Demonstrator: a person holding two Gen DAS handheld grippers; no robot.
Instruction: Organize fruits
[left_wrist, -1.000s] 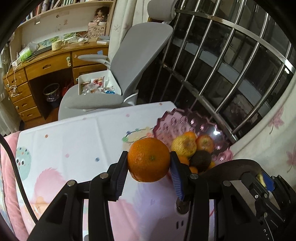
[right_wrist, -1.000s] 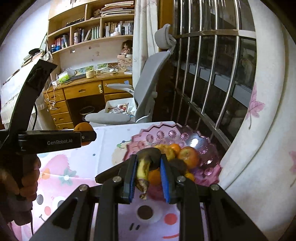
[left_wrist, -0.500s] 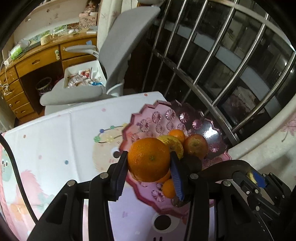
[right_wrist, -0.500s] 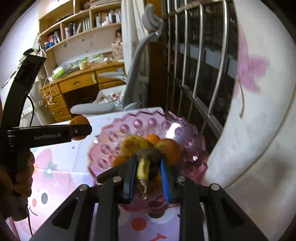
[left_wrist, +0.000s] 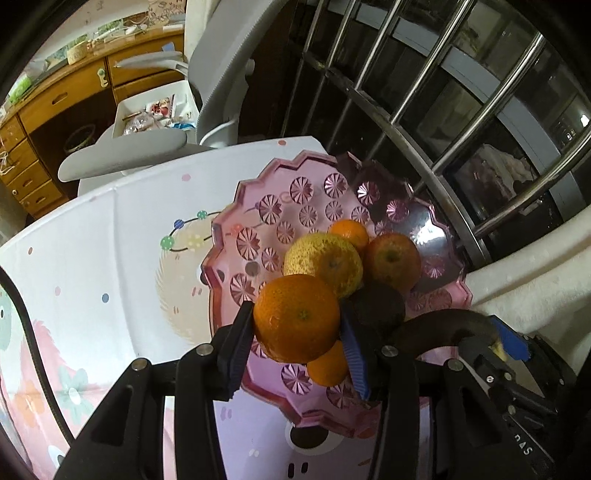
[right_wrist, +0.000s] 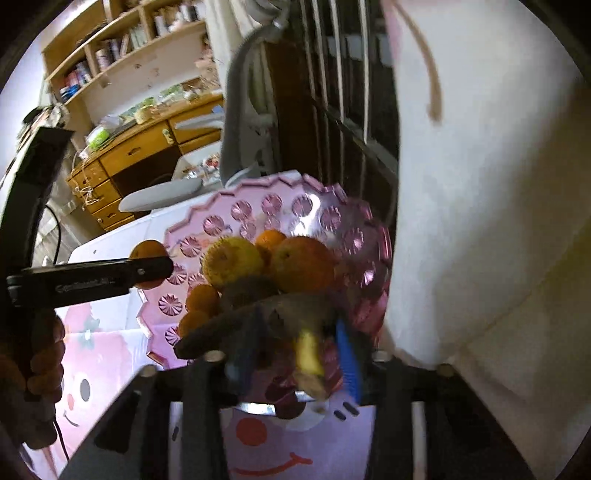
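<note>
My left gripper (left_wrist: 297, 334) is shut on a large orange (left_wrist: 295, 317) and holds it over the near left part of a pink glass fruit plate (left_wrist: 258, 206). The plate holds a yellow citrus (left_wrist: 325, 258), a reddish orange (left_wrist: 393, 260), small oranges and a dark fruit. My right gripper (right_wrist: 295, 350) is over the plate's near edge (right_wrist: 177, 240) with a dark, overripe banana (right_wrist: 258, 317) between its pads; motion blur hides how tight the grip is. The left gripper and its orange also show in the right wrist view (right_wrist: 147, 258).
The plate sits on a table with a pink cartoon cloth (left_wrist: 110, 240). A barred window (left_wrist: 443, 92) and a white curtain (right_wrist: 480, 184) lie right behind the plate. A grey office chair (left_wrist: 207, 74) and a wooden desk (left_wrist: 74, 88) stand beyond the table.
Both grippers have moved forward over the plate with their fruit. The right gripper has tilted and the banana now lies crosswise, its dark end pointing left.
</note>
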